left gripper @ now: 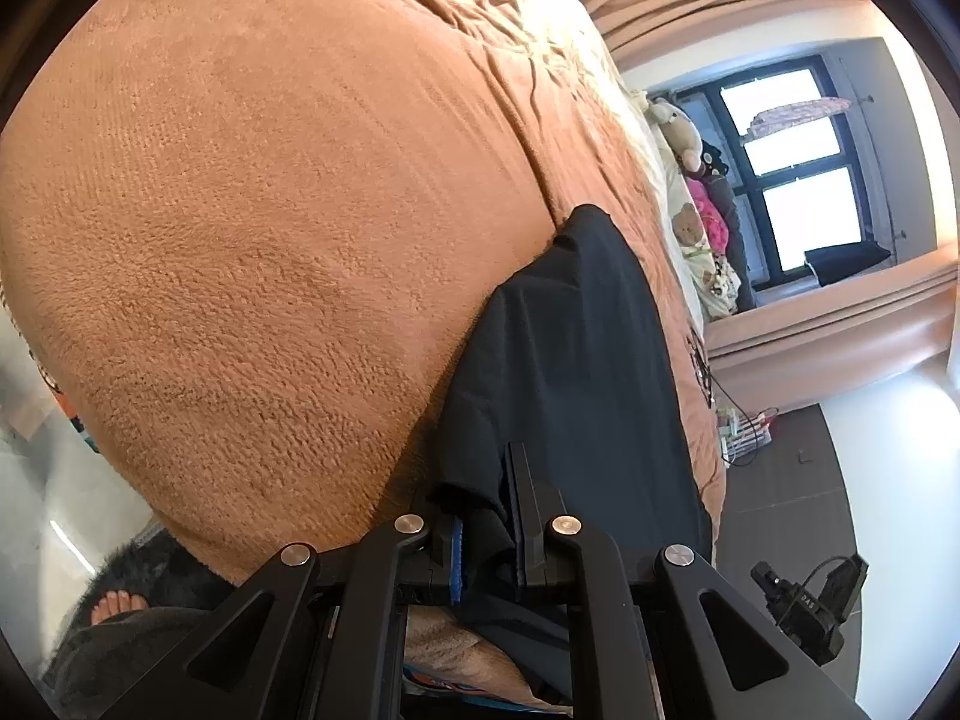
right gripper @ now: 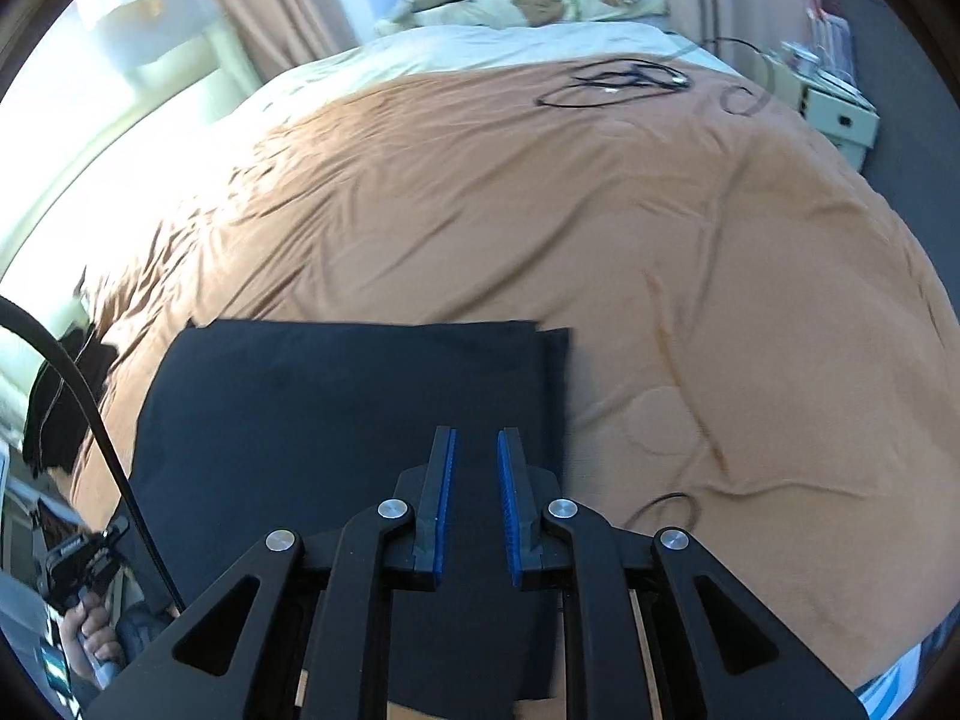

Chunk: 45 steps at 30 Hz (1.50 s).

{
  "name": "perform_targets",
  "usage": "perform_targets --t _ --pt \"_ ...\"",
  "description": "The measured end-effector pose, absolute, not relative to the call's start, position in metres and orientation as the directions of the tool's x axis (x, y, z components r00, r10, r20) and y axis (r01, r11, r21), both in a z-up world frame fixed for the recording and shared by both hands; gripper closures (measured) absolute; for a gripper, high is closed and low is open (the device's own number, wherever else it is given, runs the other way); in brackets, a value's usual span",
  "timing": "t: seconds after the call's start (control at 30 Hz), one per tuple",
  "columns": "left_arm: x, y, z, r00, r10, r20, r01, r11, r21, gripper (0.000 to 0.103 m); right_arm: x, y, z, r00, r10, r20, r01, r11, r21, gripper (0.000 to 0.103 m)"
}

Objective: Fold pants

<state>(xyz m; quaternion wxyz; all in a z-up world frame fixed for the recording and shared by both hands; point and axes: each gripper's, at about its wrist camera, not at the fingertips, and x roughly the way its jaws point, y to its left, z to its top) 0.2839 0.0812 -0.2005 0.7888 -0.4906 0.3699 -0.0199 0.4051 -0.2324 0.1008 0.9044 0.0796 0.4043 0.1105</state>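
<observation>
Black pants (right gripper: 336, 414) lie partly folded on a brown blanket (right gripper: 600, 228) spread over a bed, at the near edge where the person stands. In the right wrist view the pants form a flat dark rectangle running from 9 o'clock to just past 12 o'clock of the right gripper (right gripper: 477, 480), with two layered edges showing at the far right corner. That gripper hangs over the near part of the cloth with its blue-padded fingers (right gripper: 445, 498) spread and nothing between them.

In the left wrist view the left gripper (left gripper: 486, 516) is pinching a bunched fold of the pants (left gripper: 570, 330), the fabric filling the gap between its fingers. From there the cloth's long axis runs away toward 1 o'clock.

The left gripper already has the cloth; the right is directly above it but not gripping. Judging from this, the next fold probably depends on the right gripper closing on an edge nearby.

A cable (right gripper: 612, 81) lies on the blanket at 12 o'clock, well apart from the pants.
</observation>
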Motion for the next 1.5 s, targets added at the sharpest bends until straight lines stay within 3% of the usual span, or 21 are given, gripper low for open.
perform_targets --t 0.73,0.93,0.97,1.07,1.13,1.33,1.4,1.5 --pt "0.286 0.08 -0.197 0.725 -0.383 -0.573 -0.329 0.538 -0.776 0.091 0.401 -0.069 0.048 0.487 0.429 -0.761 -0.432 0.875 0.217 0.092" --pt "0.288 0.078 -0.196 0.721 -0.381 -0.578 -0.328 0.547 -0.77 0.091 0.408 -0.05 0.019 0.448 0.402 -0.798 -0.452 0.872 0.185 0.092" --pt "0.289 0.078 -0.195 0.719 -0.382 -0.58 -0.323 0.555 -0.766 0.09 0.41 -0.046 0.016 0.442 0.394 -0.806 -0.446 0.876 0.183 0.092" --pt "0.293 0.074 -0.193 0.718 -0.393 -0.575 -0.307 0.563 -0.768 0.075 0.414 -0.049 0.001 0.42 0.373 -0.827 -0.425 0.886 0.183 0.092" --pt "0.295 0.075 -0.194 0.719 -0.4 -0.569 -0.305 0.554 -0.774 0.072 0.417 -0.051 -0.006 0.417 0.369 -0.831 -0.421 0.889 0.183 0.092" --pt "0.299 0.078 -0.201 0.732 -0.403 -0.549 -0.309 0.521 -0.796 0.073 0.419 -0.054 -0.009 0.42 0.36 -0.833 -0.414 0.893 0.177 0.092" --pt "0.299 0.076 -0.2 0.735 -0.396 -0.551 -0.309 0.528 -0.791 0.085 0.419 -0.056 -0.007 0.42 0.342 -0.841 -0.399 0.902 0.167 0.092" --pt "0.298 0.074 -0.201 0.739 -0.399 -0.542 -0.305 0.52 -0.798 0.09 0.416 -0.051 0.002 0.417 0.349 -0.84 -0.396 0.901 0.178 0.092"
